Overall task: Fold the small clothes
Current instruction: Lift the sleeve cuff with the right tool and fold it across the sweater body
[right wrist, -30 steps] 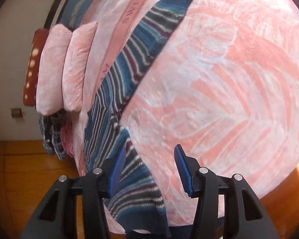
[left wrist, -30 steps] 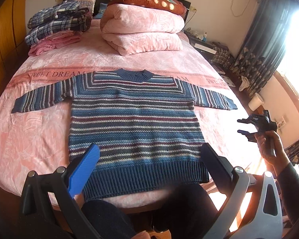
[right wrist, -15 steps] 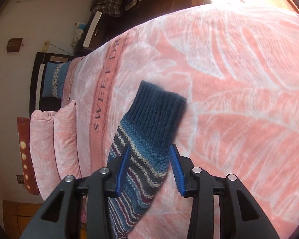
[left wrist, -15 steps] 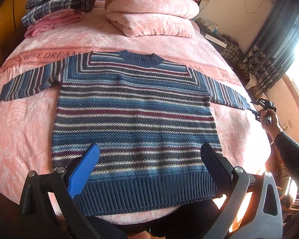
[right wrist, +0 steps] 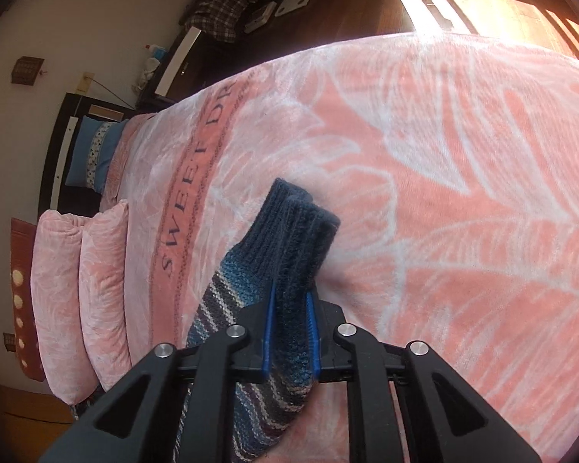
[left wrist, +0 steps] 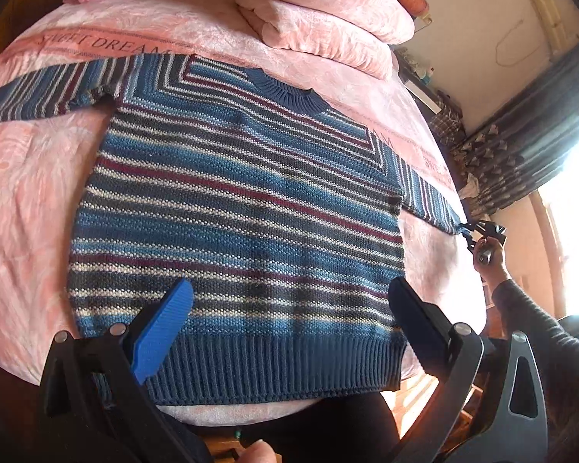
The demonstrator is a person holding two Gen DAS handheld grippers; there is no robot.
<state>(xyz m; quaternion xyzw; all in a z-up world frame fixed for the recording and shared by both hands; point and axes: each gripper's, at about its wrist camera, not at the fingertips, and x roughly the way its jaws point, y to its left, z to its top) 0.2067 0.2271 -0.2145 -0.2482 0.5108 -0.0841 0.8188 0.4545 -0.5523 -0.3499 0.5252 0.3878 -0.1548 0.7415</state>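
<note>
A big bed (left wrist: 31, 177) with a soft pink blanket (right wrist: 463, 177), pink folded quilts (left wrist: 328, 15) far ahead of the left gripper (left wrist: 289, 308). Striped blue sweater (left wrist: 235, 208) spread flat on the blanket, right under and ahead of that gripper, fingers wide apart, nothing between them. Right gripper (right wrist: 290, 332) squeezed tight on the dark blue cuff (right wrist: 301, 227) of the sweater's sleeve, cuff sticking out past the fingertips.
</note>
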